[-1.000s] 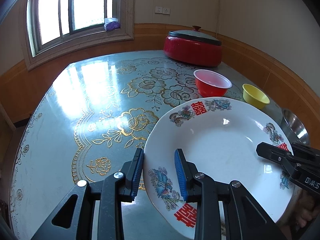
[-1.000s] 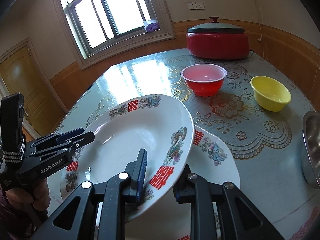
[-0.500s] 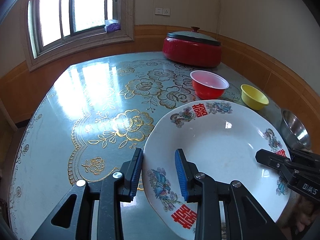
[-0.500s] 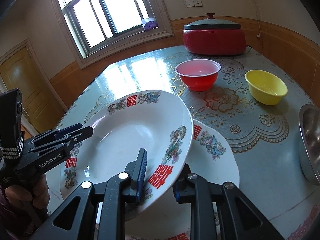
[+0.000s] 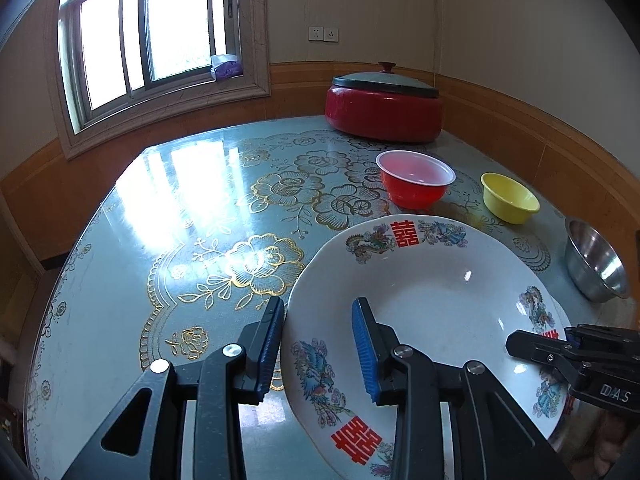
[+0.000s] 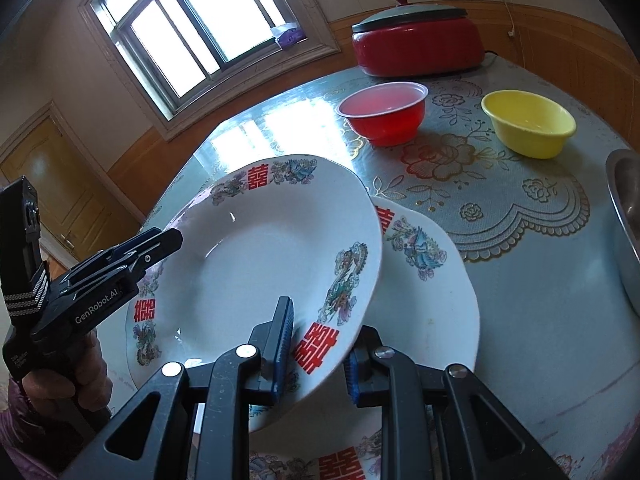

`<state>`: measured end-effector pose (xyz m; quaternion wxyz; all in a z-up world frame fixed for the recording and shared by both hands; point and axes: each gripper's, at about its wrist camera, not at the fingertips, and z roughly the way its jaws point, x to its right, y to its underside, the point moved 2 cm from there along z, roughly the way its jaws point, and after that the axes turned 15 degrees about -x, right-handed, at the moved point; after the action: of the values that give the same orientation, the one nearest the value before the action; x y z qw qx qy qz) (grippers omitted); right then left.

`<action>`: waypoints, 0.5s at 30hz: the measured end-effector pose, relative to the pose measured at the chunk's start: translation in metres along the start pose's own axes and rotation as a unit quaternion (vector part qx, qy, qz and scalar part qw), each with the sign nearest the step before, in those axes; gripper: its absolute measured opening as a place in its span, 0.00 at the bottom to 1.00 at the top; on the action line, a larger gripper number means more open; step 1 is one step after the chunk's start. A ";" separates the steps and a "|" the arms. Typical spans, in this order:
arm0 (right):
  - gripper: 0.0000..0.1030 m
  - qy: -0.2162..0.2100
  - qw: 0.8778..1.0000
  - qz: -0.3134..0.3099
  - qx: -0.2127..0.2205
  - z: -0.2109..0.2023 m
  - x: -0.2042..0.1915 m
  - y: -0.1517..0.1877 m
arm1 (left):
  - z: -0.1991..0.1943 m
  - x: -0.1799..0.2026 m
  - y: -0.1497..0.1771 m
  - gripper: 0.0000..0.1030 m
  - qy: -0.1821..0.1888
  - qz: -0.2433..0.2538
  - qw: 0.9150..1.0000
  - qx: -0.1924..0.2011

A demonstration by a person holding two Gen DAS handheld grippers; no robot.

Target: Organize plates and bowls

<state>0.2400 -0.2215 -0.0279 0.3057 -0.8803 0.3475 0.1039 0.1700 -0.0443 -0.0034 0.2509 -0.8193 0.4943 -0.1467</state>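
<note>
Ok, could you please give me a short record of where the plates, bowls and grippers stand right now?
held: top plate, tilted, raised over the lower plate
left gripper: shut on the top plate's rim
right gripper: shut on the opposite rim
lower plate: flat on the table, partly covered
bowls: red bowl, yellow bowl, steel bowl, each standing apart
behind: red pot, lid on
</note>
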 end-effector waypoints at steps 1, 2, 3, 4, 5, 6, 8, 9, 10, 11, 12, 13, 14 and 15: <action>0.21 0.002 1.000 0.001 0.001 0.000 0.001 0.000 | 0.000 0.000 0.000 0.34 0.001 0.000 1.000 0.000; 0.21 0.004 1.000 0.000 0.002 -0.001 0.001 0.000 | 0.001 0.000 0.000 0.34 0.003 0.000 1.000 -0.001; 0.21 0.008 1.000 0.000 0.003 -0.001 0.002 0.000 | 0.002 0.001 -0.001 0.34 0.005 0.001 1.000 -0.003; 0.21 0.012 1.000 0.001 0.004 -0.002 0.003 -0.001 | 0.003 0.001 -0.001 0.34 0.009 0.001 1.000 -0.006; 0.21 0.019 1.000 0.004 0.005 -0.002 0.004 -0.001 | 0.004 0.003 -0.001 0.34 0.016 0.002 1.000 -0.010; 0.21 0.024 1.000 0.008 0.006 -0.003 0.007 0.000 | 0.006 0.006 -0.001 0.34 0.021 0.005 1.000 -0.013; 0.21 0.029 0.999 0.019 0.005 -0.004 0.014 0.002 | 0.010 0.012 0.000 0.34 0.027 0.013 0.999 -0.019; 0.21 0.033 0.999 0.023 0.005 -0.005 0.017 0.004 | 0.011 0.015 0.001 0.34 0.031 0.016 0.999 -0.022; 0.21 0.036 0.999 0.026 0.006 -0.006 0.019 0.005 | 0.012 0.018 0.002 0.34 0.033 0.019 0.999 -0.023; 0.20 0.039 0.999 0.028 0.008 -0.008 0.021 0.006 | 0.014 0.020 0.002 0.34 0.034 0.022 0.999 -0.026; 0.19 0.041 0.999 0.029 0.011 -0.011 0.022 0.007 | 0.015 0.022 0.003 0.34 0.034 0.025 0.999 -0.028; 0.18 0.044 0.999 0.029 0.013 -0.013 0.022 0.008 | 0.017 0.024 0.004 0.34 0.036 0.026 0.998 -0.033; 0.17 0.048 0.998 0.028 0.015 -0.014 0.022 0.008 | 0.019 0.025 0.005 0.34 0.041 0.028 0.998 -0.034; 0.17 0.054 0.998 0.027 0.018 -0.016 0.022 0.010 | 0.019 0.027 0.005 0.34 0.045 0.030 0.998 -0.034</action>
<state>0.2494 -0.2488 -0.0286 0.2992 -0.8693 0.3890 0.0587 0.1878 -0.0651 -0.0221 0.2049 -0.8046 0.5343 -0.1588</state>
